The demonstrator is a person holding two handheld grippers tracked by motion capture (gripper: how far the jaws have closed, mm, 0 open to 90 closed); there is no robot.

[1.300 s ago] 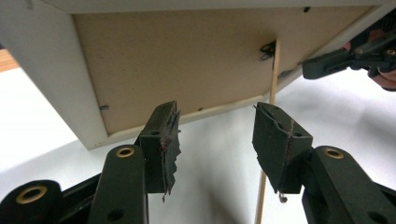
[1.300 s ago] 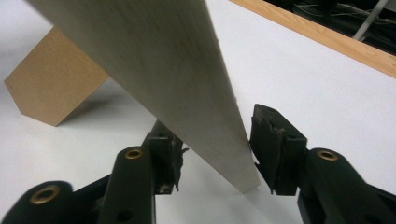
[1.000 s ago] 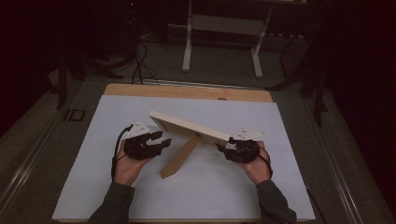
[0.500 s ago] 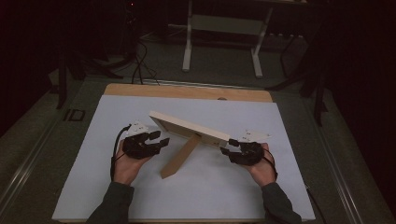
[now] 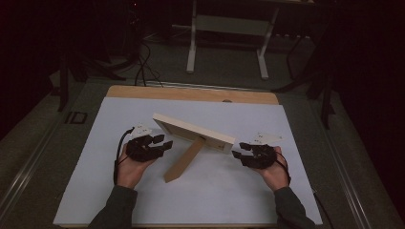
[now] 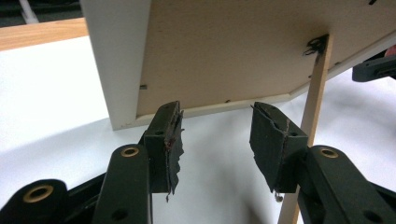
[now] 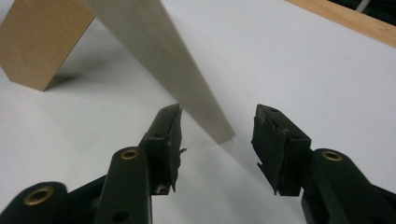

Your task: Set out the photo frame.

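While both grippers sit low at the near side of the white mat, neither grips anything. The left gripper stands with its jaws apart just short of the near left corner of the picture frame; its jaws have just been closing a little, with nothing between them. In the left gripper view the pads stand under the frame's lower edge, clear of it. The right gripper is likewise released, jaws apart; in the right gripper view the frame's pale right end runs down to the mat between the left pad and the right pad, touching neither as far as I can tell.

Farther in, the wooden frame stands near the middle of the mat, leaning back on its easel leg, whose foot rests on the mat toward the person. Beyond the mat lies the bare wooden edge of the table, then a dark floor with cables and a white stand.

The step appears to be steadying or taking the frame by its two ends. Doing it well would mean closing on both ends together and evenly, so the frame does not twist on its leg. Keep the left jaws off the thin leg, which stands close beside the right pad. Pushing one end first could skid the foot and tip the frame flat.
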